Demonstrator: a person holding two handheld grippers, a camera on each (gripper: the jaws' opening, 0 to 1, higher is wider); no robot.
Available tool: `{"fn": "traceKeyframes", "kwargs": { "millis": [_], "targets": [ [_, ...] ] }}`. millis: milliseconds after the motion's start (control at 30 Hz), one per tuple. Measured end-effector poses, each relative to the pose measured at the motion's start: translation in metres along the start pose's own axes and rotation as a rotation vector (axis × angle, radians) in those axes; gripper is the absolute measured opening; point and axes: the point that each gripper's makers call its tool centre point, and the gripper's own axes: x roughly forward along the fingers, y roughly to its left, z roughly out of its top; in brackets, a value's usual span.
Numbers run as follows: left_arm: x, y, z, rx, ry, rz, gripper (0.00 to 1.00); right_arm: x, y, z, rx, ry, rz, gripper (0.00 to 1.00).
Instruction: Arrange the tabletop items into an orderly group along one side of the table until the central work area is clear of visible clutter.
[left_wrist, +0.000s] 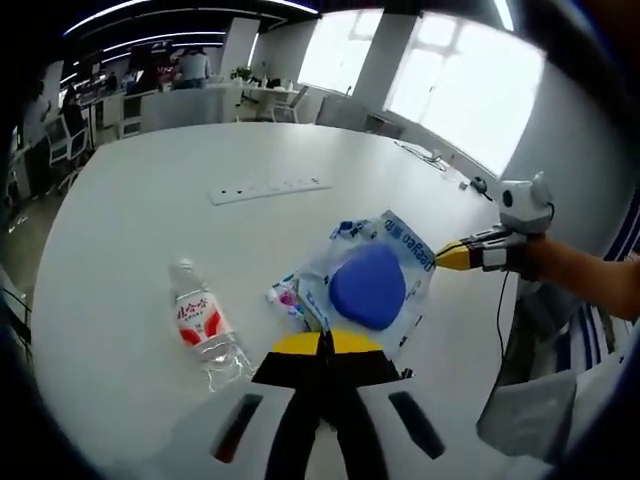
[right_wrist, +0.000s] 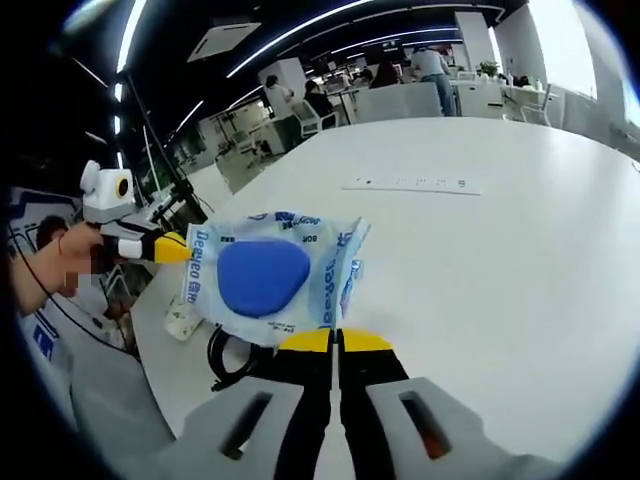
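Note:
A clear plastic bag with blue print holds a blue oval pad. My left gripper is shut on the bag's near edge, yellow tips together. My right gripper comes in from the right with a hand behind it, its yellow tip pinching the bag's opposite edge. In the right gripper view the same bag with the blue pad stands just above my right gripper, which is shut on its lower edge. My left gripper grips the bag's left edge.
A water bottle with a red label lies on the white table, a small pink packet beside the bag. A white power strip lies farther off, also seen as power strip. Under the bag lies a black cable.

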Motion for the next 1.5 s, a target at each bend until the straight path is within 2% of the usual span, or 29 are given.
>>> {"fn": "traceKeyframes", "kwargs": {
  "millis": [133, 467, 767, 1133, 1500],
  "targets": [
    [0.006, -0.008, 0.009, 0.005, -0.014, -0.016, 0.0, -0.011, -0.009, 0.007, 0.001, -0.021, -0.022, 0.0],
    [0.017, -0.031, 0.029, 0.046, -0.028, -0.048, 0.0, -0.031, -0.024, 0.011, -0.004, -0.042, -0.053, 0.0],
    [0.032, -0.052, 0.052, 0.079, -0.04, -0.086, 0.0, -0.049, -0.044, 0.016, -0.02, -0.06, -0.088, 0.0],
    [0.067, -0.074, 0.09, 0.108, -0.06, -0.128, 0.0, -0.07, -0.08, 0.027, -0.016, -0.088, -0.144, 0.0],
    [0.104, -0.089, 0.105, 0.117, -0.056, -0.148, 0.0, -0.081, -0.118, 0.027, 0.035, -0.106, -0.19, 0.0]
  ]
}}
